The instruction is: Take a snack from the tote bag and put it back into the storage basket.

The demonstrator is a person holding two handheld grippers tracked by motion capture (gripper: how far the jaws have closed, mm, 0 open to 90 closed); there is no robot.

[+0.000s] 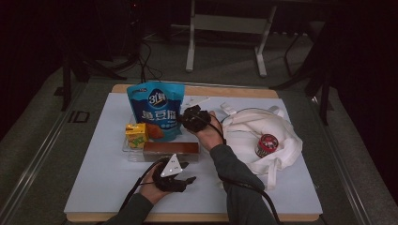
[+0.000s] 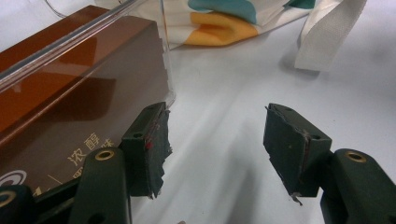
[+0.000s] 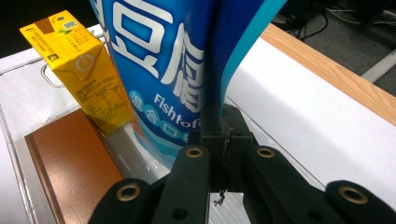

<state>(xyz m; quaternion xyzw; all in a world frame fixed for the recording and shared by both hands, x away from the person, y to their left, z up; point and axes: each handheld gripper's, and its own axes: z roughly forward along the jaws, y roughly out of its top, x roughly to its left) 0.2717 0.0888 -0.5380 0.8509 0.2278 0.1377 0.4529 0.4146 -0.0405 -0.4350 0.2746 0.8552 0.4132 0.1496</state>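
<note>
Right gripper (image 3: 223, 140), jaws clamped on the edge of the blue snack pouch (image 3: 187, 60), which stands in a clear tray (image 3: 18, 154); the pouch's top is cropped. Left gripper (image 2: 215, 140) gapes open, apparently just beside the brown box (image 2: 70, 93).

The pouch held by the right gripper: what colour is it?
Blue with white lettering; the pouch shows best in the right gripper view.

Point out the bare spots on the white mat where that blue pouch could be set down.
Free: the left strip of the white mat beside the clear tray, and the front edge. Crowded: the tray, with the blue pouch, yellow carton and brown box; right, the cloth bag.
</note>
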